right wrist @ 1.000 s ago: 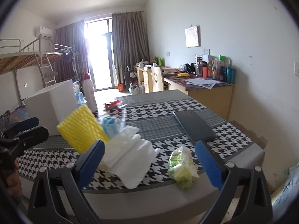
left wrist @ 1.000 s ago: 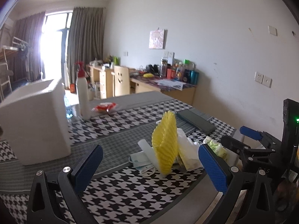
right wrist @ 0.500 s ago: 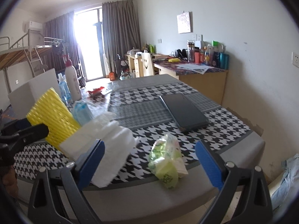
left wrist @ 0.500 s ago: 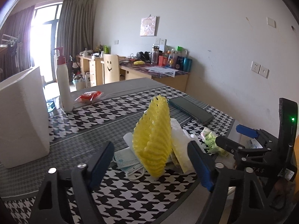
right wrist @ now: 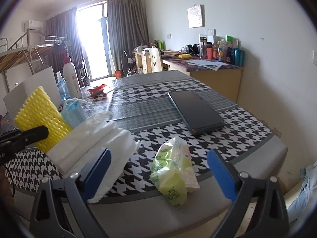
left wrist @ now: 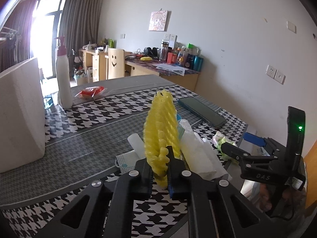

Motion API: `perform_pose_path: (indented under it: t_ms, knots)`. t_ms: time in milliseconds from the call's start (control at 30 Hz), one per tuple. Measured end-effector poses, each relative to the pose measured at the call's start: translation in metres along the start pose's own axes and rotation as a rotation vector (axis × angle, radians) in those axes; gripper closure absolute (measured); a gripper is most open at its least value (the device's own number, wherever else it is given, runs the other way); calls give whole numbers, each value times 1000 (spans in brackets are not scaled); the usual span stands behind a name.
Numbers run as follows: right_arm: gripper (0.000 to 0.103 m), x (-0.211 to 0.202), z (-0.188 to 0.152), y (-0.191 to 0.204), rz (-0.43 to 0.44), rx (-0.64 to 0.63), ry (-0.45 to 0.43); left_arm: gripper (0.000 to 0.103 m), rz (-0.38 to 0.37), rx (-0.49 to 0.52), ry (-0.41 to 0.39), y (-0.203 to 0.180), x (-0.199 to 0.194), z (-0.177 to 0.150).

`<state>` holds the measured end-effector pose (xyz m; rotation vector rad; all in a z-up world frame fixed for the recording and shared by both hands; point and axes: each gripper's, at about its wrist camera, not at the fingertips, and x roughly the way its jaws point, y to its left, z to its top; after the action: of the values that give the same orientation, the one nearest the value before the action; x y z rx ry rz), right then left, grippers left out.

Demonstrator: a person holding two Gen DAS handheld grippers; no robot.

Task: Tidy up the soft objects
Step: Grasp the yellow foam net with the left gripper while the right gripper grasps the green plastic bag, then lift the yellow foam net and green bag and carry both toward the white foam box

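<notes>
The left gripper (left wrist: 160, 170) sat at the bottom centre of the left wrist view, its two black fingers clenched on the lower edge of the yellow foam net (left wrist: 161, 130), which stood upright on its edge between them. In the right wrist view the same net (right wrist: 39, 119) appeared at the left edge of the frame, with a black fingertip of the left gripper crossing its lower part.

Just right of the net in the left wrist view lay a pile of white folded cloths (left wrist: 200, 154), touching it; a blue face mask (left wrist: 126, 159) lay flat on the table at the net's lower left, and another blue mask (right wrist: 74, 113) stood wedged between the net and the cloths.

The right gripper (right wrist: 158, 170) filled the bottom of its own view, released, its blue-padded jaws wide apart. Between them, not touched by either pad, lay a green and white tissue pack (right wrist: 174, 170) near the front rim of the table (right wrist: 247, 130), which was covered in black-and-white houndstooth.

Farther up the table, right of centre, a dark phone (right wrist: 196, 111) lay flat. At the left of the left wrist view stood a white foam box (left wrist: 19, 115), with a white pump bottle (left wrist: 63, 79) and a red packet (left wrist: 91, 93) behind it.
</notes>
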<state>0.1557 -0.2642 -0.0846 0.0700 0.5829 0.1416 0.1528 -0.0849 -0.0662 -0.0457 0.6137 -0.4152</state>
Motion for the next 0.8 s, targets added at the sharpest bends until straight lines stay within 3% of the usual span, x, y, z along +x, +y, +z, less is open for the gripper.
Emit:
perform_pose_path:
  t_ms: [133,233,467,633,800]
  knots:
    - [5,2,1,-2,-8,6,9,92,-7,8,-18,-2,-7,1]
    - [13,4,0,-2,-26,-8,24,92,-5,-1,-30,2,-14,2]
    - [21,11,-6,-7,-65,-16,75,92,14,3,-72,5,-34,3]
    - [43,20,-10,-9,-71,-12,134,92,32,-10,-84,9,-40,3]
    - [53,21,-15,-5,-85,-36,156,92,49,-16,-95,12,-46,2]
